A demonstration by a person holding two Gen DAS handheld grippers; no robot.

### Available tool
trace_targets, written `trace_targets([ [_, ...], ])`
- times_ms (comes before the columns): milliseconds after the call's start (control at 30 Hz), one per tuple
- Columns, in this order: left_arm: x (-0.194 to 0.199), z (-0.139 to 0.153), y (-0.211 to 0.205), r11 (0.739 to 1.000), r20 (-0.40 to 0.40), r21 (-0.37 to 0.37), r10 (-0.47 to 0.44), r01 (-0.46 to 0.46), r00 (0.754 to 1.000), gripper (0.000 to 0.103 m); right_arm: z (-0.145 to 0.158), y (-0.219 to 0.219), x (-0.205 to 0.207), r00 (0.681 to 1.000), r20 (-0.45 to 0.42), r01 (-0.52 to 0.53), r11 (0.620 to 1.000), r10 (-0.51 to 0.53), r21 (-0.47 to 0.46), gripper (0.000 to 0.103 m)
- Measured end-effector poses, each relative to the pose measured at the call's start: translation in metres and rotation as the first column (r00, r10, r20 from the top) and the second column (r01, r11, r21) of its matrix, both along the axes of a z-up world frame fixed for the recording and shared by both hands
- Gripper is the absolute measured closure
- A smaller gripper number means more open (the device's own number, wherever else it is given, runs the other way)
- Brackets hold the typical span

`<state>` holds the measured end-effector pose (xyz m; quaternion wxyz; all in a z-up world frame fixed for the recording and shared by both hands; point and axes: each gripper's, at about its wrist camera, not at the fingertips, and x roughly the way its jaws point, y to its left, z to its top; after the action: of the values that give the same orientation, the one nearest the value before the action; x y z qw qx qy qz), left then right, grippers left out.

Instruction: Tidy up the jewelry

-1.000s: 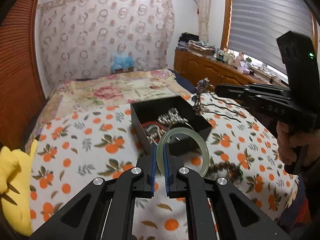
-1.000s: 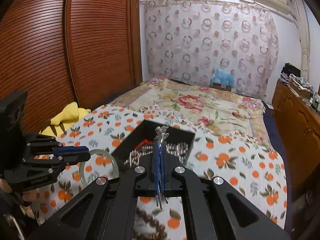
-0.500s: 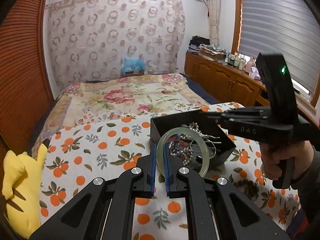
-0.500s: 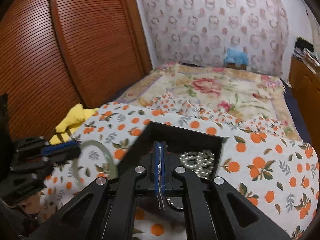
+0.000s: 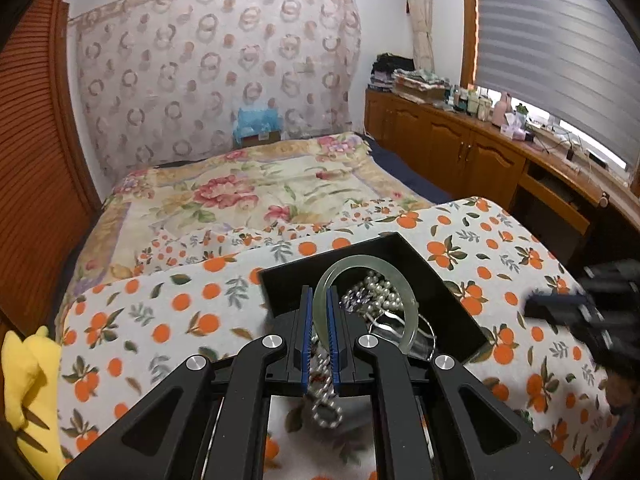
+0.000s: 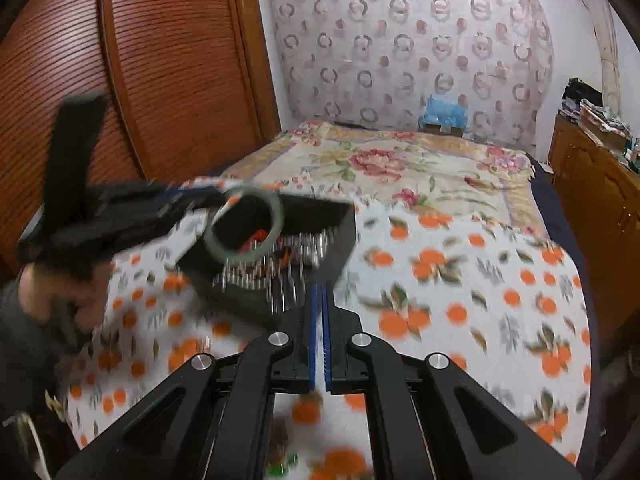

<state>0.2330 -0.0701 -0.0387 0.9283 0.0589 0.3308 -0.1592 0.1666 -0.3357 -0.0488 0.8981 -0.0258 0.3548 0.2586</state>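
My left gripper (image 5: 319, 292) is shut on a pale green bangle (image 5: 372, 268), which it holds upright over the black box (image 5: 420, 256). Pearls (image 5: 380, 292) and silver pieces lie in the box, and a silver chain (image 5: 326, 396) trails beneath my fingers. In the right wrist view, blurred, the bangle (image 6: 244, 226) hangs from the left gripper (image 6: 192, 200) above the box (image 6: 320, 216). My right gripper (image 6: 319, 286) sits at the box's near corner. Its jaws are opening, with a thin gap and nothing between them. It shows as a blur (image 5: 560, 308) to the box's right.
The box rests on an orange-print cloth (image 6: 460, 280) spread over a bed with a floral quilt (image 5: 248, 188). A yellow plush toy (image 5: 24, 380) lies at the left edge. Dark beads (image 6: 280, 436) lie under my right gripper. Wooden cabinets (image 5: 480, 160) line the right, slatted doors (image 6: 160, 80) the left.
The left gripper carried the bangle forward until it hung over the box. The right gripper let go of the silver chain it held and drew back to the box's near corner.
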Motion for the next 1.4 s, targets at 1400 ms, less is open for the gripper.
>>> trace_targets([
  [1400,-0.140,-0.068,-0.014,0.980,-0.178,0.013,-0.191,0.196,0.965,0.073,0.020,0.033,-0.038,0.988,0.042,-0.148,0.988,0.149,-0.038,0.088],
])
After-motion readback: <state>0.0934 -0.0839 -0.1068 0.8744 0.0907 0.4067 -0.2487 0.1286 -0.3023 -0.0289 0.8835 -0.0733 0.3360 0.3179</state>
